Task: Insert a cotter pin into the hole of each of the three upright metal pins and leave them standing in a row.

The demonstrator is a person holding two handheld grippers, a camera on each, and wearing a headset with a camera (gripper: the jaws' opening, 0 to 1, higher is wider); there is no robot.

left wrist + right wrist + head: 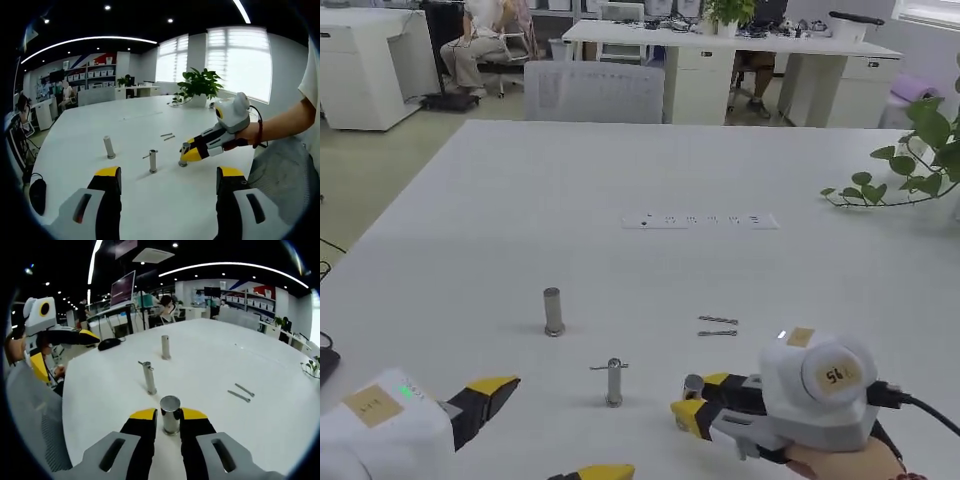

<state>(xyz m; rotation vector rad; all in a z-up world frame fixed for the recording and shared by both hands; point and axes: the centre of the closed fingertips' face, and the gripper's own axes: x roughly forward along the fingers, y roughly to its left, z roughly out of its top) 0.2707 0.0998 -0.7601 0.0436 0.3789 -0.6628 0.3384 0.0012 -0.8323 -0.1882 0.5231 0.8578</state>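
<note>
White workbench (470, 250) in a bright open-plan office, with a power strip (700, 221) lying across its middle and a trailing plant (910, 160) at its edge, carries a job judged about one-third done. Of three upright metal pins, the middle pin (613, 384) has a cotter pin (609, 367) crosswise through the hole near its top, while the far pin (553, 312) and the near pin (170, 422) stand bare. Two loose cotter pins (717, 320) lie side by side on the table just beyond the right gripper (169, 412), one for each unfilled hole. The right gripper has the near pin between its yellow-tipped jaws, which flank the shaft closely on both sides; whether they press on it or merely bracket it cannot be told. The left gripper (169, 172) hangs over the person's side of the table with its jaws spread wide and nothing between them, well apart from the far pin and nearer the middle one. Seen along the right gripper, the three pins stand in a loose line running away from it. By this reading, two insertions are left.
</note>
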